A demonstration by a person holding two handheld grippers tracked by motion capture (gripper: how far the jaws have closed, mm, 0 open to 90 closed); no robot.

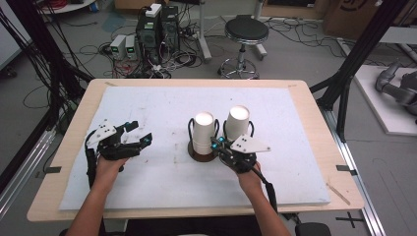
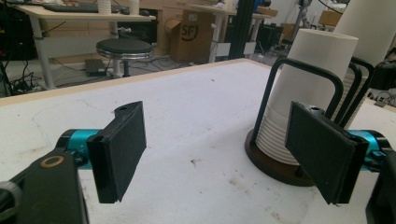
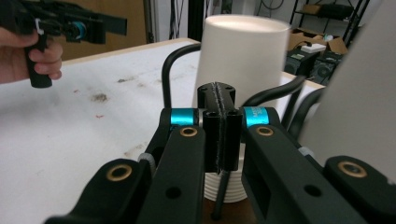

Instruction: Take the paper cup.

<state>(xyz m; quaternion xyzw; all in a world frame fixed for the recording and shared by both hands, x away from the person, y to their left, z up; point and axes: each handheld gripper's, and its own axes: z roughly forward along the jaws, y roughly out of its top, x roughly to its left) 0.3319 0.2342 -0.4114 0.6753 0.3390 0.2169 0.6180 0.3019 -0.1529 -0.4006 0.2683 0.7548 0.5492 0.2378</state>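
Note:
A stack of white paper cups (image 1: 203,132) stands upside down in a black wire holder (image 1: 190,129) on a round brown base (image 1: 200,156) at mid-table. A second white cup (image 1: 237,122) leans just to its right, and I cannot tell what it rests on. My right gripper (image 1: 217,143) sits low between the two, jaws pressed together (image 3: 218,93), right in front of the stack (image 3: 243,60). A thin black wire (image 3: 220,196) runs down below the jaws; whether it is pinched I cannot tell. My left gripper (image 1: 139,132) hovers open to the left, nothing between its pads (image 2: 121,154).
A white foam mat (image 1: 147,103) covers most of the wooden table (image 1: 74,128). Beyond the far edge are a black stool (image 1: 246,32), computer boxes and loose cables on the floor. A black frame post (image 1: 354,64) rises at the right.

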